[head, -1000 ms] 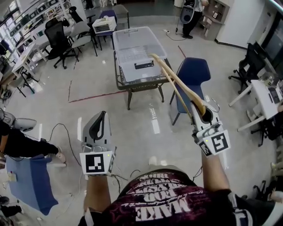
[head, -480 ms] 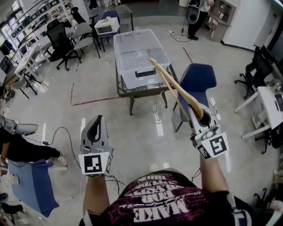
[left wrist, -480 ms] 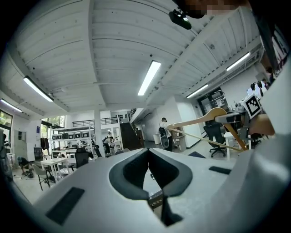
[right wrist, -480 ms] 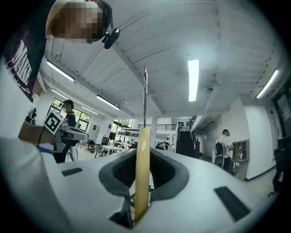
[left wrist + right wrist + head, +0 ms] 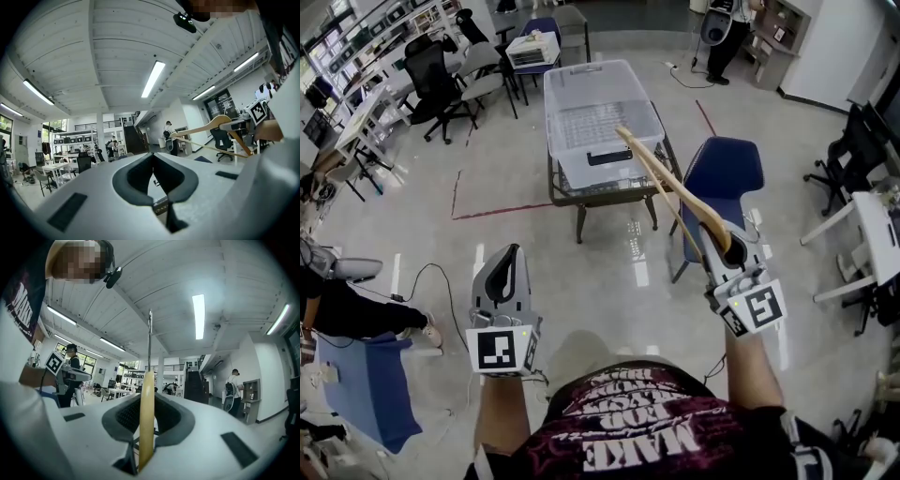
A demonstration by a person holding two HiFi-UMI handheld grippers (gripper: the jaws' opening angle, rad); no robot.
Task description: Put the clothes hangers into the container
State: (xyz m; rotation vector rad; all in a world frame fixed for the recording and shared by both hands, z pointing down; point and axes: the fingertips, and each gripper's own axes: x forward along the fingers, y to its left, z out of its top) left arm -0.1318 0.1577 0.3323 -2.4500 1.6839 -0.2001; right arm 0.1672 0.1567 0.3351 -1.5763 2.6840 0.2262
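A clear plastic container (image 5: 598, 117) stands on a small dark table (image 5: 581, 192) ahead of me. A wooden clothes hanger (image 5: 675, 187) is held by my right gripper (image 5: 725, 246), which is shut on its thick end; the other end reaches up over the container's near right corner. In the right gripper view the hanger (image 5: 146, 418) stands edge-on between the jaws, with its metal hook (image 5: 149, 341) rising above. My left gripper (image 5: 508, 253) hangs low at the left, shut, with nothing in it. The left gripper view shows the hanger (image 5: 211, 126) off to the right.
A blue chair (image 5: 724, 173) stands just right of the table. Black office chairs (image 5: 431, 80) and desks fill the far left. A white desk (image 5: 877, 220) is at the right edge. A blue cloth (image 5: 370, 384) and cables (image 5: 441, 281) lie on the floor at the left.
The table and container have shifted slightly lower in the head view, so they are a bit nearer. Both grippers keep the same pose and grip.
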